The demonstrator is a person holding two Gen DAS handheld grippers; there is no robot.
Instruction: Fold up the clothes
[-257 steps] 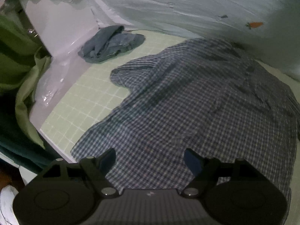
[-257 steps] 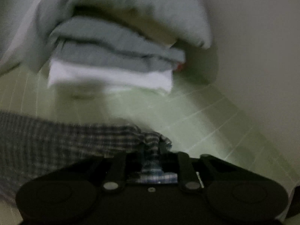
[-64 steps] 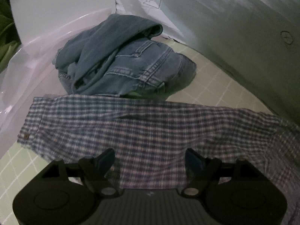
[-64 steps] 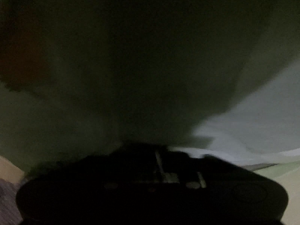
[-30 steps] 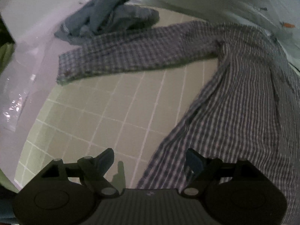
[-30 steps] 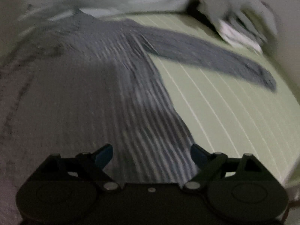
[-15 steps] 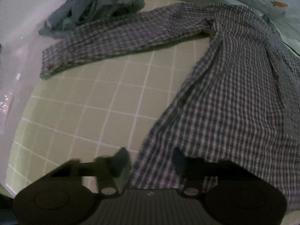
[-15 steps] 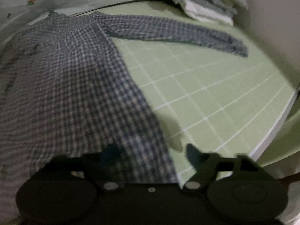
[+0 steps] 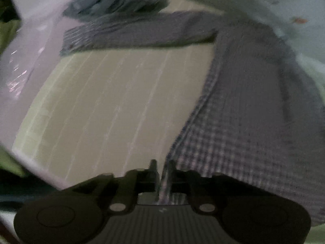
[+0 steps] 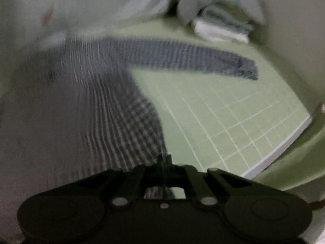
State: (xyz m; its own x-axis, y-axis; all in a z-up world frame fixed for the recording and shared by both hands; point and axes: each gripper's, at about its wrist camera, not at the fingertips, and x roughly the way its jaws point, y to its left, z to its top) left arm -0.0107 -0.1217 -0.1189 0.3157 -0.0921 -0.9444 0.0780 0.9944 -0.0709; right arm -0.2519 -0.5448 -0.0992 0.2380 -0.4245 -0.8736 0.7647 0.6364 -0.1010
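A blue plaid shirt (image 9: 243, 122) lies spread on a green grid mat (image 9: 111, 111), its sleeves stretched out to either side. My left gripper (image 9: 162, 164) pinches the shirt's lower left hem corner; cloth sits between its nearly closed jaws, which are easing open slightly. In the right wrist view, the same shirt (image 10: 91, 101) fills the left side. My right gripper (image 10: 163, 158) is closing its jaws on the lower right hem corner, with fabric between them. Both views are blurred by motion.
Crumpled blue jeans (image 9: 113, 0) lie beyond the left sleeve (image 9: 142, 30). A stack of folded clothes (image 10: 219, 26) sits past the right sleeve (image 10: 193, 57). The mat's edge (image 10: 280, 148) runs at the right. Clear plastic (image 9: 24, 61) lies on the left.
Both grippers went from wide open over the shirt's lower hem to closed on its corners. Both views have shifted and blurred, and the held hem has risen off the mat.
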